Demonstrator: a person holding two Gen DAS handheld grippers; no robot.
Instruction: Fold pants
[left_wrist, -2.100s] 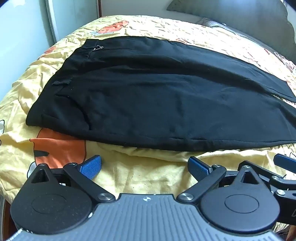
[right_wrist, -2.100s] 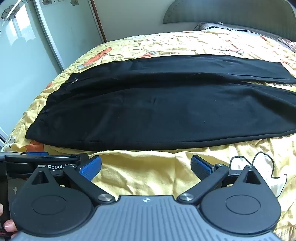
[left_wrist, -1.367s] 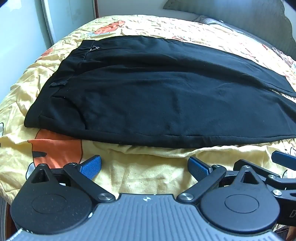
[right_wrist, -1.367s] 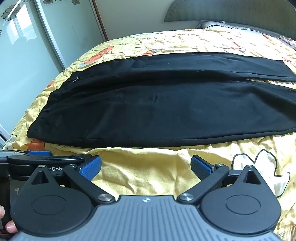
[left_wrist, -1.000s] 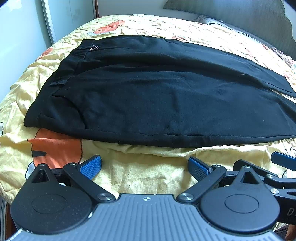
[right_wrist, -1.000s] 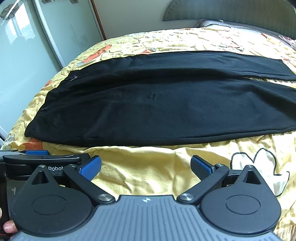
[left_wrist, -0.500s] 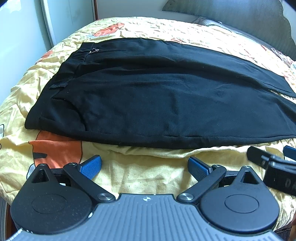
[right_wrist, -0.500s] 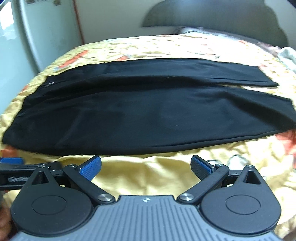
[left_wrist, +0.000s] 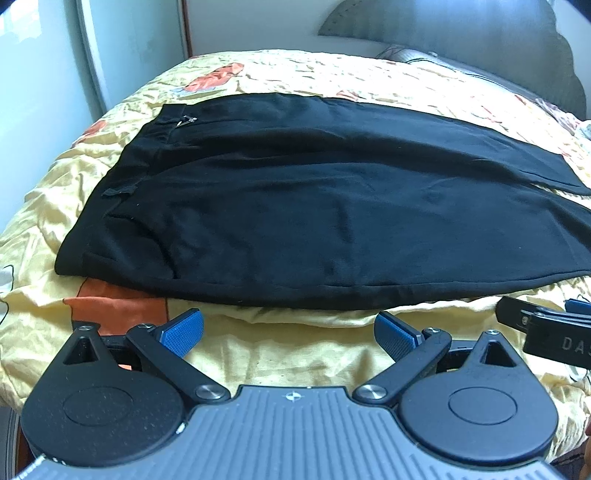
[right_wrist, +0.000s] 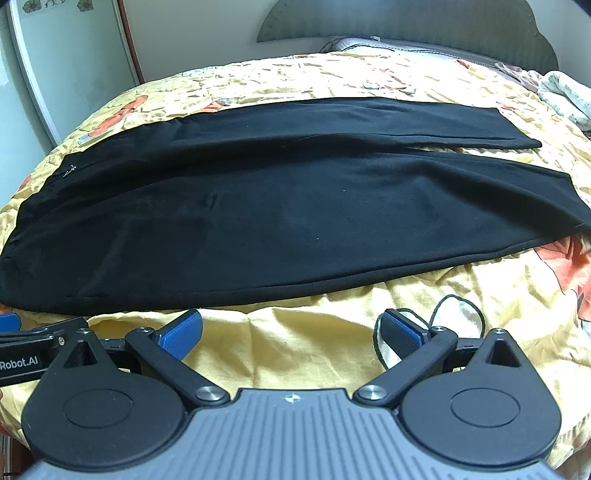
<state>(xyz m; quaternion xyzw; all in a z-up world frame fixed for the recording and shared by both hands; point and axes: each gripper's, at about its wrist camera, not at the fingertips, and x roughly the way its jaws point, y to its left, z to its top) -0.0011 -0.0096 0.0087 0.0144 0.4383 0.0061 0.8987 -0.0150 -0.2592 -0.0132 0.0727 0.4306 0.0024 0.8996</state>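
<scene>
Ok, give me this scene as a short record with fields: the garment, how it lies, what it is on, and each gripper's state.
garment: black pants
layout: spread flat, unfolded, waistband to the left, both legs running right
legs: side by side, apart at the hems
surface: yellow bedspread on a bed
left gripper: open, holding nothing, short of the near edge of the pants
right gripper: open, holding nothing, over the bedspread
fold progress: none visible yet
</scene>
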